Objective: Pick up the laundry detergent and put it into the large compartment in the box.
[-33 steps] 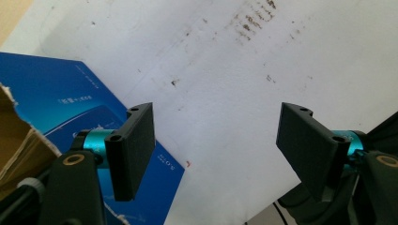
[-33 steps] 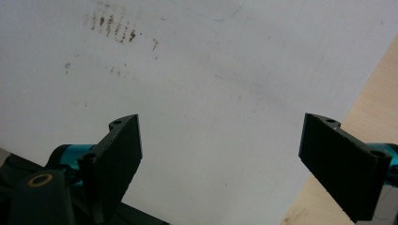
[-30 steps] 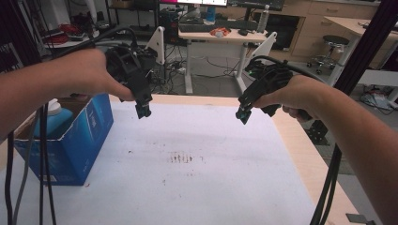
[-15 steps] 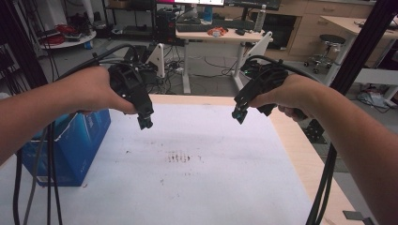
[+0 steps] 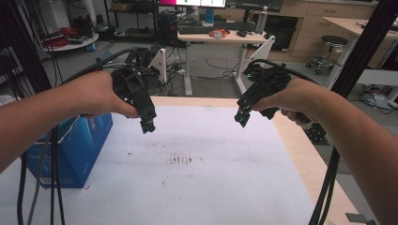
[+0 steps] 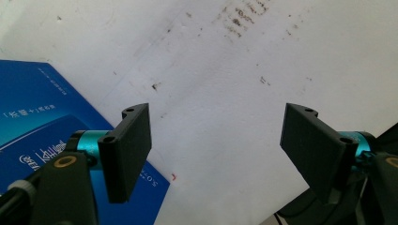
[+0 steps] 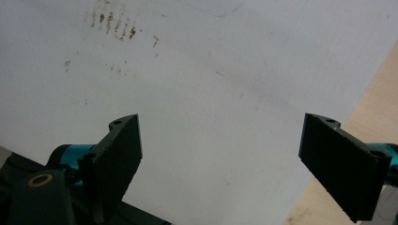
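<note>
**Left fingers spread over a bare table, nothing picked up yet**

The left gripper (image 5: 148,126) has just been opening its jaws: its fingers (image 6: 126,150) now stand well apart with nothing between them, only the white table (image 6: 225,84) underneath. Compared with a second ago, the left hand (image 5: 96,93) sits in much the same spot above the near-left part of the sheet. To my eye that widening reads as getting ready to take hold of something, not as letting anything go.

The right gripper (image 5: 242,119) hangs across from it, fingers (image 7: 117,154) also wide apart and empty, the right hand (image 5: 295,96) holding it over the sheet near the wooden table edge (image 7: 375,93).

The nearest thing to the left fingers is the blue box (image 5: 70,145), just below and to their outer side, standing on the table's left edge; its printed face (image 6: 33,122) shows beside the left jaw. A patch of dark smudges (image 5: 183,159) lies between and a little nearer than the two pairs of fingers.

Nothing blocks the way to the box except the cables (image 5: 37,187) trailing down in front of it, which could snag.
</note>
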